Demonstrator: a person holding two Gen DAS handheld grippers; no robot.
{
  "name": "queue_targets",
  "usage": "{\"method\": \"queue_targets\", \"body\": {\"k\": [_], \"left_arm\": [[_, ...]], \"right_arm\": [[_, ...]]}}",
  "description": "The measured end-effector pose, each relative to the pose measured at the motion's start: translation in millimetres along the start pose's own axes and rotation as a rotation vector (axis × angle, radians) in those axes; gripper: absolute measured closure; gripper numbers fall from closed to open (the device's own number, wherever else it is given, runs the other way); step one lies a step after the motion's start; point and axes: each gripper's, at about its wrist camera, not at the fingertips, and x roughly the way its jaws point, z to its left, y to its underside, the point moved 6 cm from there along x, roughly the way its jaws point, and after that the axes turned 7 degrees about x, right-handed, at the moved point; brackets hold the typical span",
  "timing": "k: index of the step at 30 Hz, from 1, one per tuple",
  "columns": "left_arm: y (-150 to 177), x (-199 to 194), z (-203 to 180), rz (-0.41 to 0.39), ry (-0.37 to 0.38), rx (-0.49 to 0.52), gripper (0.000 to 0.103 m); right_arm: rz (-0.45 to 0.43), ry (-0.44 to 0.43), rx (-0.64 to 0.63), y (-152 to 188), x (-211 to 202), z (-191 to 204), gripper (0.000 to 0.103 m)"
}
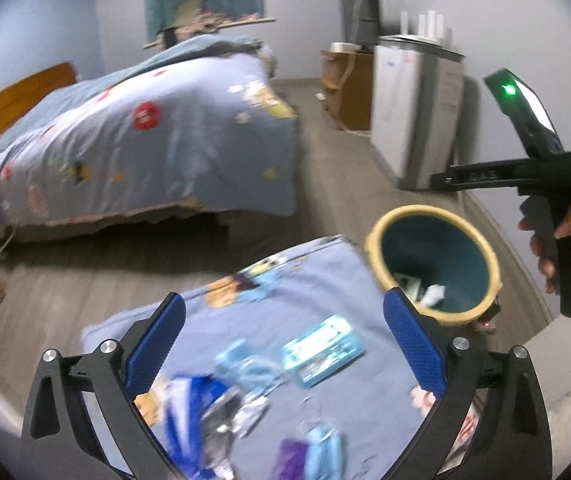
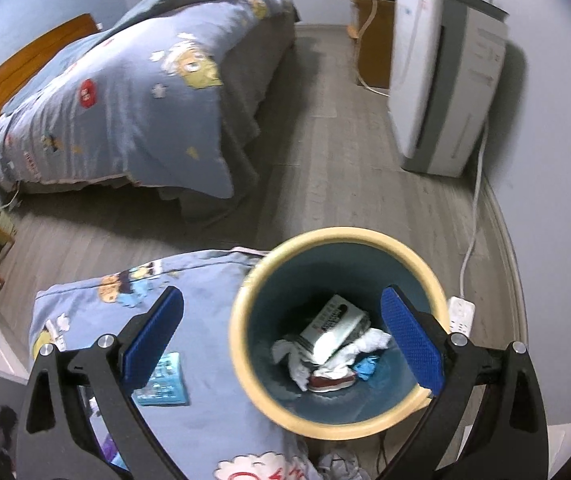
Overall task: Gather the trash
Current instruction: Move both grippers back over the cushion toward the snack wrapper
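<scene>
My left tongs (image 1: 285, 344) gaped wide and empty over wrappers (image 1: 241, 396) and a teal packet (image 1: 323, 350) on the blue quilt (image 1: 369, 280) | my right tongs (image 2: 281, 340) hung wide apart, empty, above the bin (image 2: 245, 352) holding crumpled tissue (image 2: 365, 344) | right hand (image 1: 565, 240) gripped its handle upright.

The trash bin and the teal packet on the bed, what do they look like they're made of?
The trash bin looks like smooth moulded plastic: a matte teal inner wall, a cream rolled rim and an even, seamless surface. Metal can't be ruled out. The teal packet looks like thin glossy plastic film or coated card, judging by its flat shape and light sheen; blur leaves that open.
</scene>
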Motion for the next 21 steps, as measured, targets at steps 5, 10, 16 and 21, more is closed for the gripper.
{"method": "queue_targets", "body": {"k": [5, 10, 16, 21], "left_arm": [[29, -19, 43, 0.049, -0.08, -0.06, 0.005], [67, -35, 78, 0.083, -0.16, -0.08, 0.005], [106, -36, 112, 0.115, -0.173, -0.188, 0.005], [123, -43, 126, 0.101, -0.199, -0.194, 0.005]], "right_arm": [[-0.006, -0.046, -0.091, 10, -10, 53, 0.006], [0.011, -0.097, -0.206, 31, -16, 111, 0.006], [0.064, -0.157, -0.309, 74, -20, 171, 0.006], [0.116, -0.182, -0.344, 113, -19, 205, 0.006]]}}
